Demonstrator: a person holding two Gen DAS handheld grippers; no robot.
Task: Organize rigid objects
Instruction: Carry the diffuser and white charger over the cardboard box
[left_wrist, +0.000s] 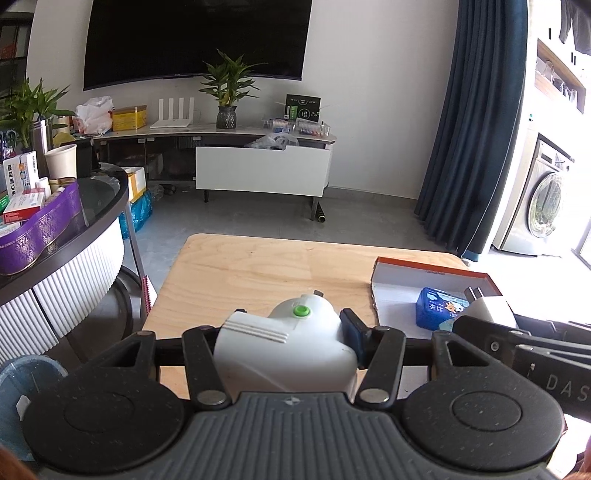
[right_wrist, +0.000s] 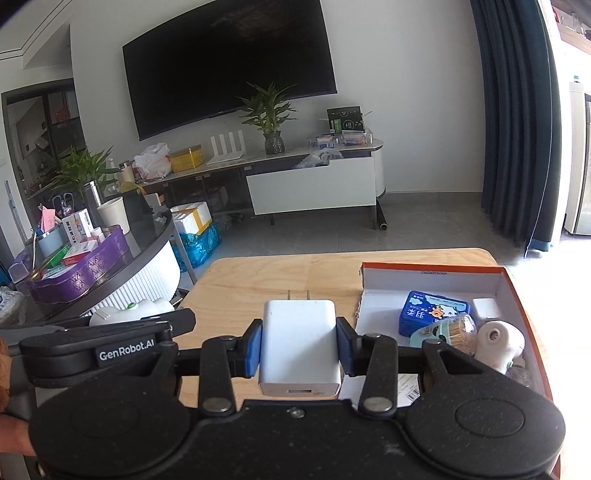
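My left gripper (left_wrist: 286, 343) is shut on a white plastic device with a green button (left_wrist: 291, 343), held above the wooden table (left_wrist: 258, 266). My right gripper (right_wrist: 299, 345) is shut on a white plug-in charger (right_wrist: 299, 347), its two prongs pointing forward. The charger (left_wrist: 491, 308) also shows at the right edge of the left wrist view, and the white device (right_wrist: 133, 312) at the left of the right wrist view. An orange-rimmed open box (right_wrist: 436, 271) on the table's right holds a blue tin (right_wrist: 434, 314), a toothpick jar (right_wrist: 458, 328) and a pale round item (right_wrist: 498, 341).
A round dark side table (left_wrist: 107, 206) with a purple tray (left_wrist: 40, 232) of boxes stands left of the wooden table. Beyond lie grey floor, a TV cabinet (left_wrist: 262, 173) with a potted plant (left_wrist: 226, 92), and a blue curtain (left_wrist: 476, 129) at the right.
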